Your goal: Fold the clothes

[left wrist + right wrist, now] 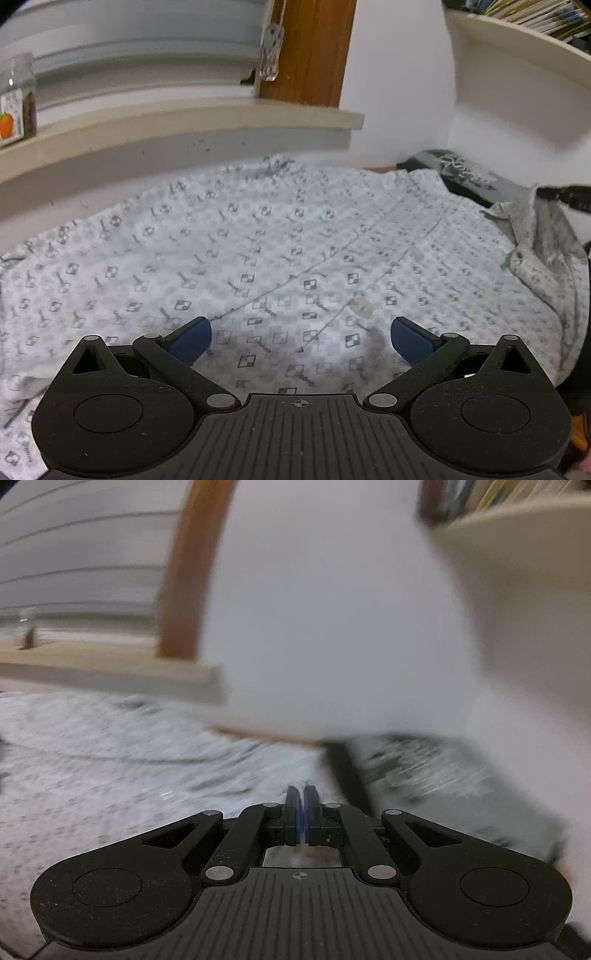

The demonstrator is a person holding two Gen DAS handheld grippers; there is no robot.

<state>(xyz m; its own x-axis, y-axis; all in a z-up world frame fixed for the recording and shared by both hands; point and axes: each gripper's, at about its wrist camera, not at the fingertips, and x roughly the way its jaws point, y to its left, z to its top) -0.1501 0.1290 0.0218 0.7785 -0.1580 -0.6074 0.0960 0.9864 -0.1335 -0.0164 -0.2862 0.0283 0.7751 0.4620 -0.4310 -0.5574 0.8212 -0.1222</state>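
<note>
Shirt (258,258), white with small checked-square print and clear buttons, lies spread flat on the surface below the window sill (177,122), placket running diagonally. Its right-hand edge is bunched and lifted. Dark patterned garment (461,170) at the far right, beside the shirt. Left tool (301,341): jaws wide, blue pads (192,339) hovering over the shirt front, nothing between them. Right tool (303,808): jaws closed, pinching a thin fold of white shirt fabric; view heavily motion-blurred. Jar (16,99) on sill, left.
</note>
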